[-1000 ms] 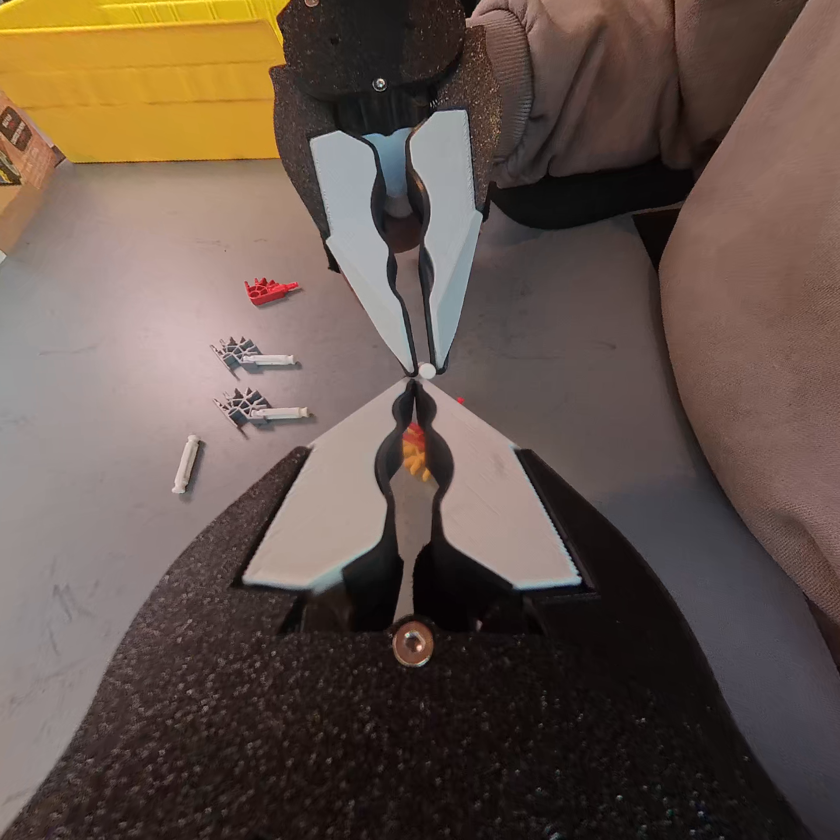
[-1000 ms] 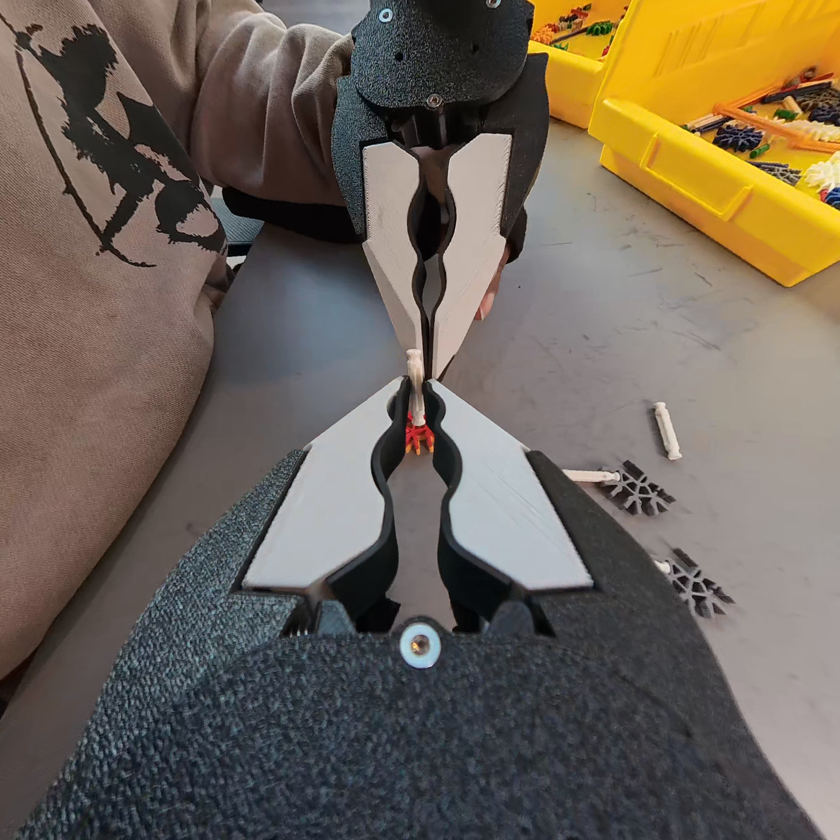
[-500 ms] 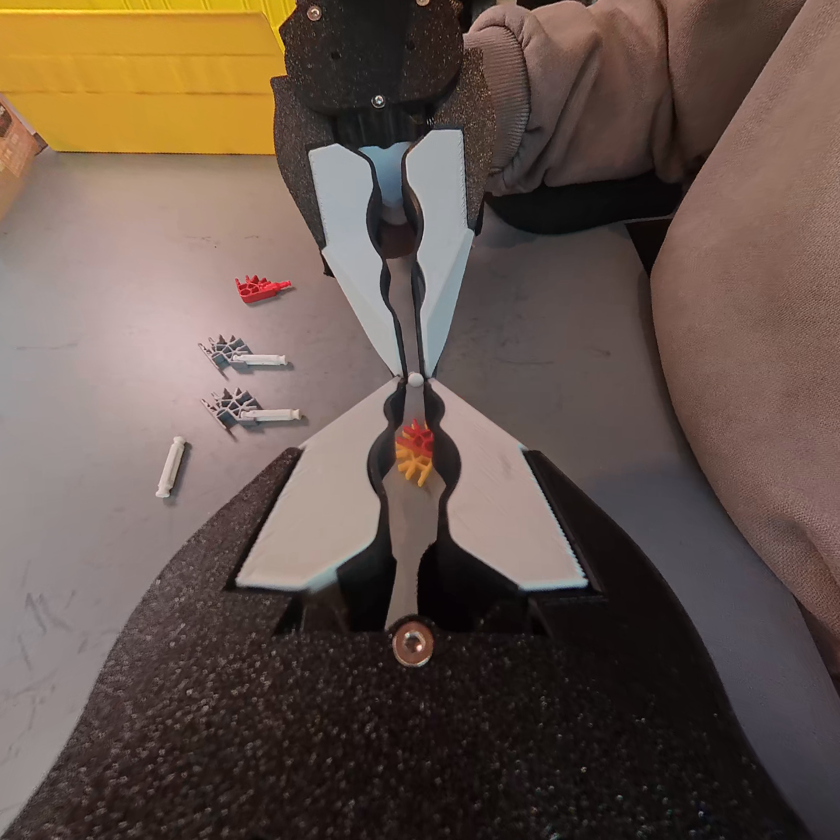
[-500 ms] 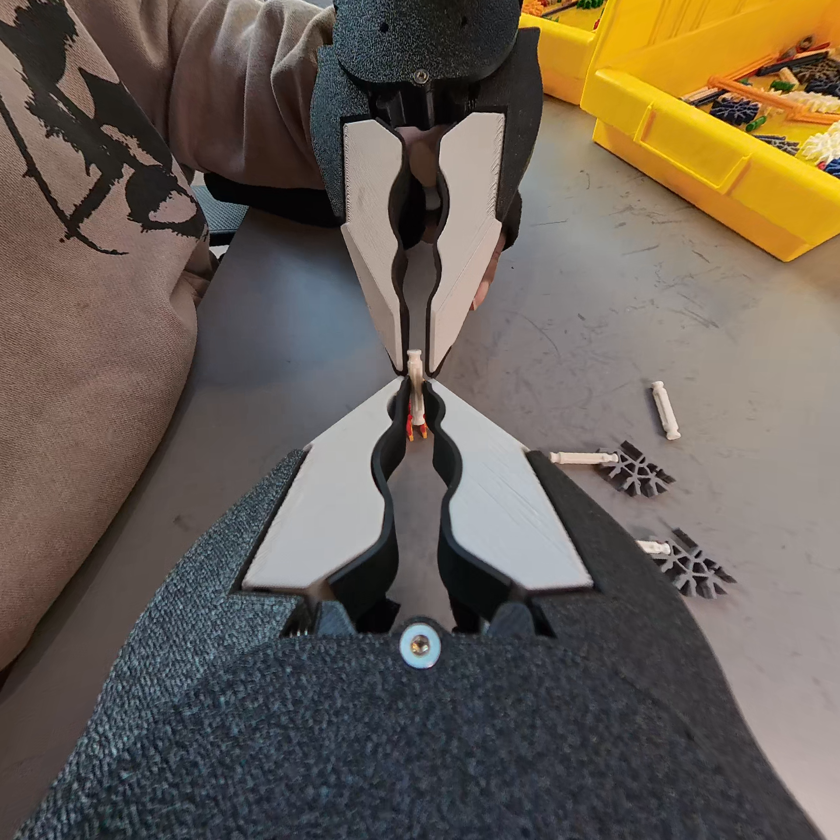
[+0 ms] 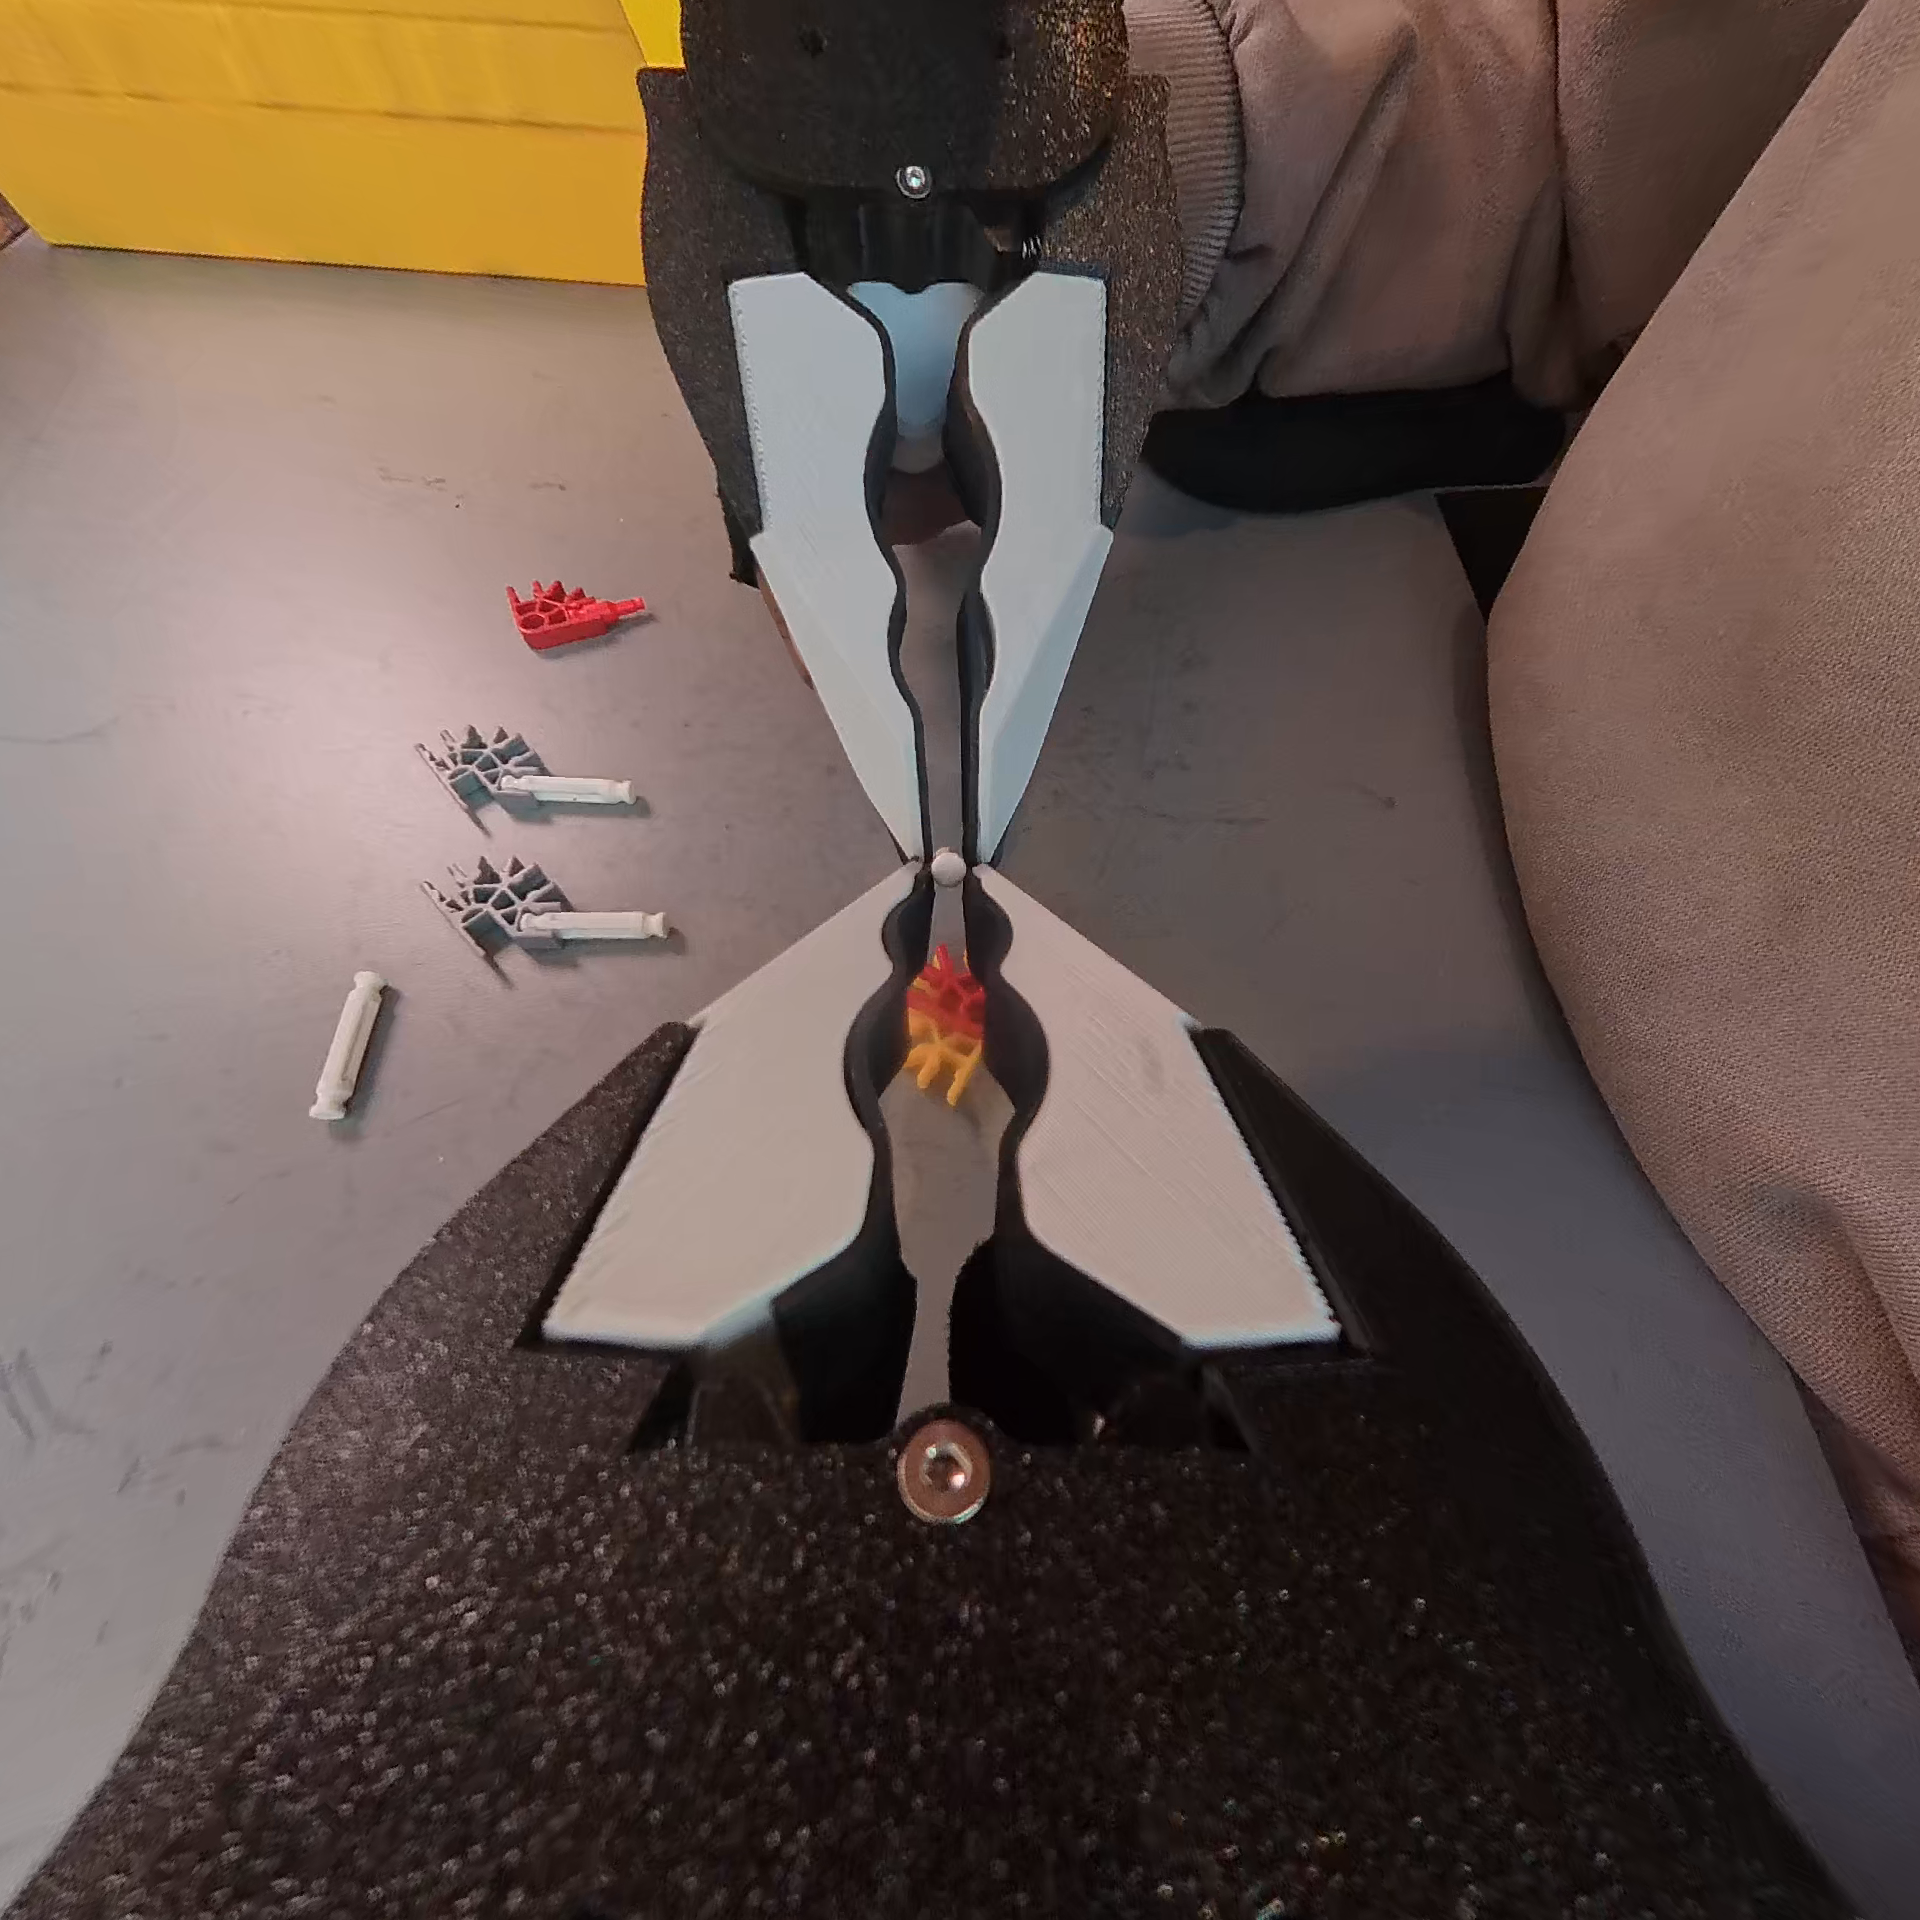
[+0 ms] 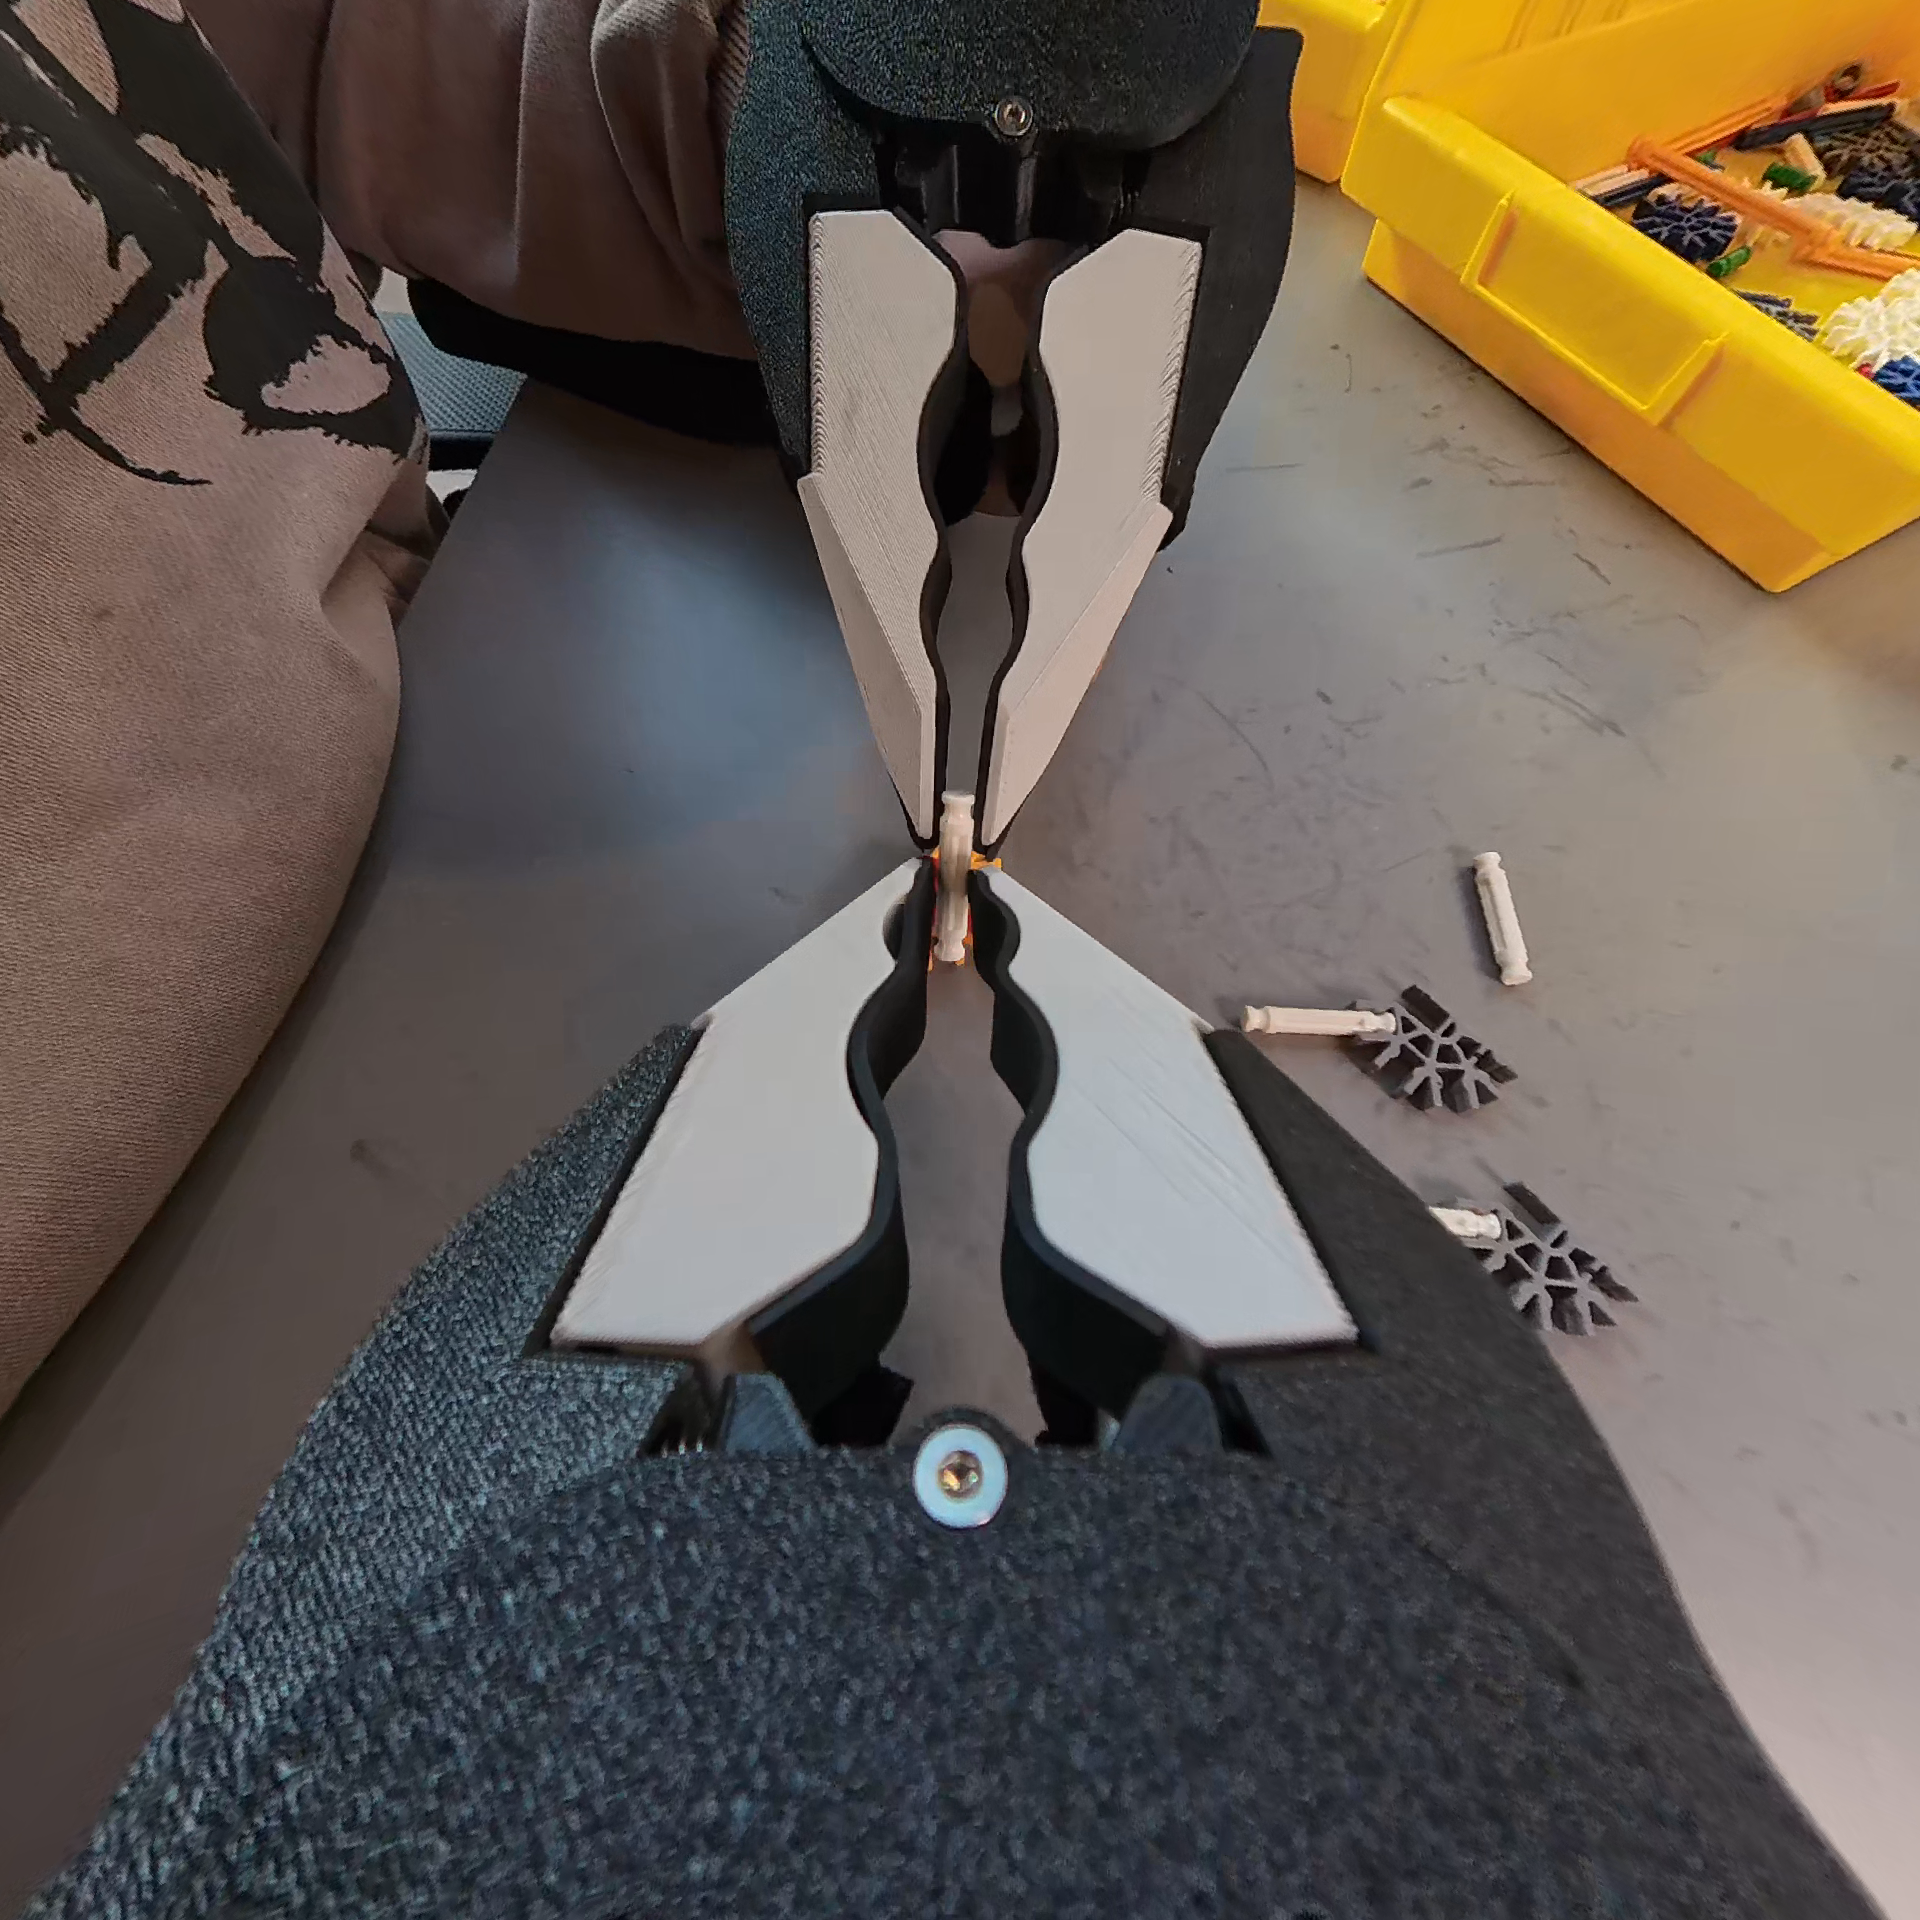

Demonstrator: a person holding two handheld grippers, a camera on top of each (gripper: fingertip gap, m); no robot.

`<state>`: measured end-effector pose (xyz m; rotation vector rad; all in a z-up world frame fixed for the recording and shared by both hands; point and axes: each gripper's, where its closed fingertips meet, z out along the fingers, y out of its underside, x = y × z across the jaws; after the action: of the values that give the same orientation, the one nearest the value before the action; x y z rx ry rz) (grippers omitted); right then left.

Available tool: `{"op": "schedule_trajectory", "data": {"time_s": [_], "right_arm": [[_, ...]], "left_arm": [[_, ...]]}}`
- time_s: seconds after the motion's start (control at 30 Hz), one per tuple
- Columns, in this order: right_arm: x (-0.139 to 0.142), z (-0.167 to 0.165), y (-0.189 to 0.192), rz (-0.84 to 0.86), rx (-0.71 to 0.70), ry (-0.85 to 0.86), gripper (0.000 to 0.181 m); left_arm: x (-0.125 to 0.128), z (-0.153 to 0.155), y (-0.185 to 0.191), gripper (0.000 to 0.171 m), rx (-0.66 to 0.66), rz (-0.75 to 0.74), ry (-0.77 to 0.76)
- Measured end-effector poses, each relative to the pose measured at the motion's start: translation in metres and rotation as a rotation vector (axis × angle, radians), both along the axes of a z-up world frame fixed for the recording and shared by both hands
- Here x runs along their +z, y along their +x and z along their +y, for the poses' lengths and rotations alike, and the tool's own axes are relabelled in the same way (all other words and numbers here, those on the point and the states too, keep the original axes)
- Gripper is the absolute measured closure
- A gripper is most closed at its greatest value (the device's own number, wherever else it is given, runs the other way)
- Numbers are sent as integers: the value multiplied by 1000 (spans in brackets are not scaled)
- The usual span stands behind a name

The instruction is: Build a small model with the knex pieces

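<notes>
My left gripper [image 5: 945, 881] and right gripper [image 6: 948, 871] meet tip to tip above the grey table. A short white rod [image 6: 952, 894] stands between the right gripper's tips, which are shut on it. Its upper end [image 5: 948, 865] lies between the left gripper's tips, whose jaws stand about a rod's width apart around it. A red-and-yellow connector piece [image 5: 943, 1023] hangs just under the tips, at the rod's lower end. In the right wrist view only orange slivers of it [image 6: 985, 862] show beside the rod.
On the table lie a red connector [image 5: 561, 620], two grey connectors each with a white rod [image 5: 488, 774] [image 5: 499, 899], and a loose white rod [image 5: 351, 1044]. Yellow bins of parts [image 6: 1621, 343] stand at the back. A person's brown sleeve and body [image 5: 1714, 831] border the table. The tips of both grippers are at nearly the same place. Left tips and right tips are each some 4 centimetres from the red-and-yellow connector piece [image 5: 943, 1023].
The left gripper's jaws have parted from almost touching to a rod's width, with the rod's end now between them. Both grippers drew closer, and the connector turned under the tips.
</notes>
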<state>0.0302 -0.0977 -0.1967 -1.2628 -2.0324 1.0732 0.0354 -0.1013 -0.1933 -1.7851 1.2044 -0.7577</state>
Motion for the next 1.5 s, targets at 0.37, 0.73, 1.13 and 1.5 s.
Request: {"op": "schedule_trajectory", "data": {"time_s": [0.37, 0.73, 1.13, 1.5], "right_arm": [[-8, 9, 2, -29, -27, 40, 178], [-12, 29, 10, -43, -79, 52, 178], [-10, 21, 10, -23, -43, 32, 178], [28, 0, 8, 130, 34, -188, 178]], "left_arm": [[-7, 4, -4, 158, 29, 23, -13], [-31, -4, -3, 136, -18, 132, -60], [-26, -2, -2, 144, -26, 150, 40], [20, -2, 4, 144, -24, -47, 183]]}}
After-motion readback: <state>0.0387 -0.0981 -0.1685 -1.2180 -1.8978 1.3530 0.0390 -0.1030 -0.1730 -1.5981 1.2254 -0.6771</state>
